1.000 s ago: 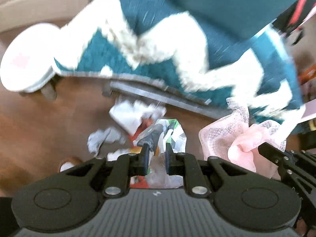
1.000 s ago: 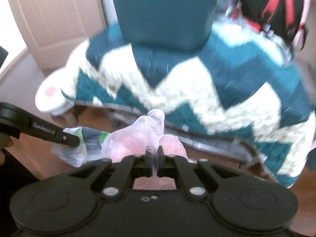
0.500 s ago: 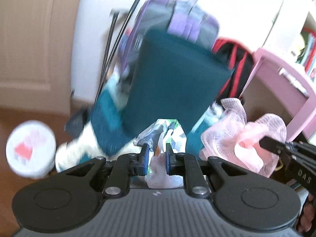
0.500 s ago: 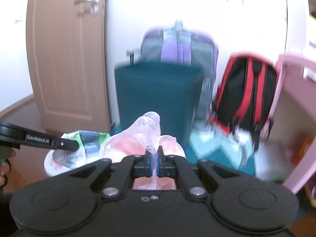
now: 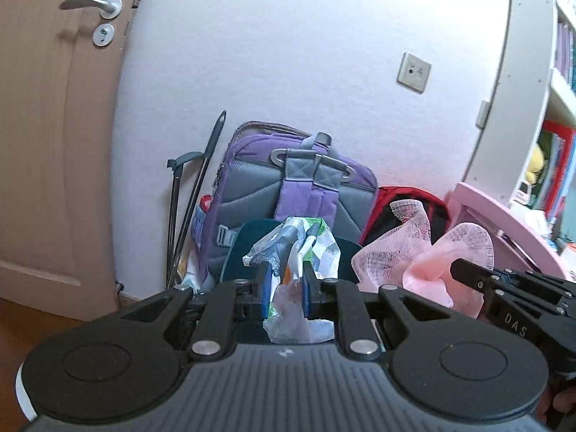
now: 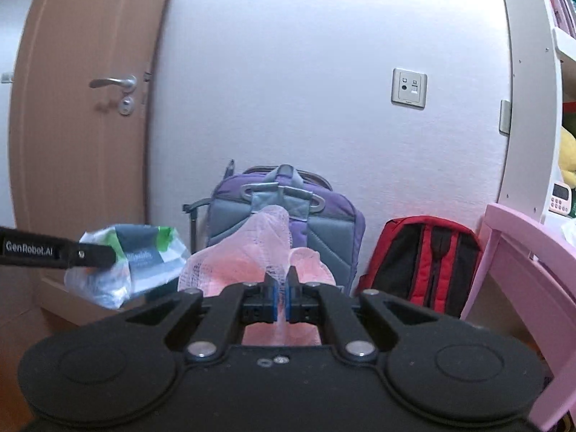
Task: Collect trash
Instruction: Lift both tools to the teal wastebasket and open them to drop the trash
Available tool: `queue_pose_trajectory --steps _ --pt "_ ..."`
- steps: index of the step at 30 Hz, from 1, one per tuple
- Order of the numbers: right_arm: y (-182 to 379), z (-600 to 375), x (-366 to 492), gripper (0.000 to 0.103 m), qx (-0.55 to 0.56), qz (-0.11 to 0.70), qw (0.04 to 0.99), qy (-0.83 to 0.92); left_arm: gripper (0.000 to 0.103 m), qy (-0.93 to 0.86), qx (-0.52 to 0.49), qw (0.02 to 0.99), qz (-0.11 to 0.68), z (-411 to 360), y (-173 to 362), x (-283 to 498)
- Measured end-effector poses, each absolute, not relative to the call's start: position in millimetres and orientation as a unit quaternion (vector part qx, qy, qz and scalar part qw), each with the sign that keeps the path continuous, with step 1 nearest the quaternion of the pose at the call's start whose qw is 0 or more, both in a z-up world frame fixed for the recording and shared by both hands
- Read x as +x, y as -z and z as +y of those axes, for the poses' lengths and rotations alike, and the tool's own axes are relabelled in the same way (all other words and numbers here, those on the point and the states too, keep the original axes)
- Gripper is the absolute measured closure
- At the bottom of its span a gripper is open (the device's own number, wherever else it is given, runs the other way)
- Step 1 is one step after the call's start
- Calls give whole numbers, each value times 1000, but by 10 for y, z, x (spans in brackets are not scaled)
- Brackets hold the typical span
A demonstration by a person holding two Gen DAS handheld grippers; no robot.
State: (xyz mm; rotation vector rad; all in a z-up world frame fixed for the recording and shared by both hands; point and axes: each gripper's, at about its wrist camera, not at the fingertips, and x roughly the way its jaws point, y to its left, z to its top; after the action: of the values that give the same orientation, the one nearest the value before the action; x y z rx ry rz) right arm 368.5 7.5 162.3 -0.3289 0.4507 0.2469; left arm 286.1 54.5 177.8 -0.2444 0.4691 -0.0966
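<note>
Both tongs have risen from the floor to face the wall: left tongs [image 5: 285, 280] clamp the wrapper [image 5: 295, 248], right tongs [image 6: 282, 289] the pink mesh [image 6: 252, 252]. Both pieces are collected, needing a bin.

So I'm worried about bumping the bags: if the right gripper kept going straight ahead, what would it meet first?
Probably the purple backpack, standing against the wall directly past the pink mesh held by the right gripper. Depth is unclear.
</note>
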Motion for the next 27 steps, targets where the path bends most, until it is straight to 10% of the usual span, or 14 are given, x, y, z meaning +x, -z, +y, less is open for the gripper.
queue_pose_trajectory --steps 21,27 --pt "-789 193 4590 90 -187 323 920 -122 86 24 -56 933 356 234 -845 4022" --pt "-787 82 4598 75 -157 339 919 -128 47 25 -51 936 349 166 -867 4016"
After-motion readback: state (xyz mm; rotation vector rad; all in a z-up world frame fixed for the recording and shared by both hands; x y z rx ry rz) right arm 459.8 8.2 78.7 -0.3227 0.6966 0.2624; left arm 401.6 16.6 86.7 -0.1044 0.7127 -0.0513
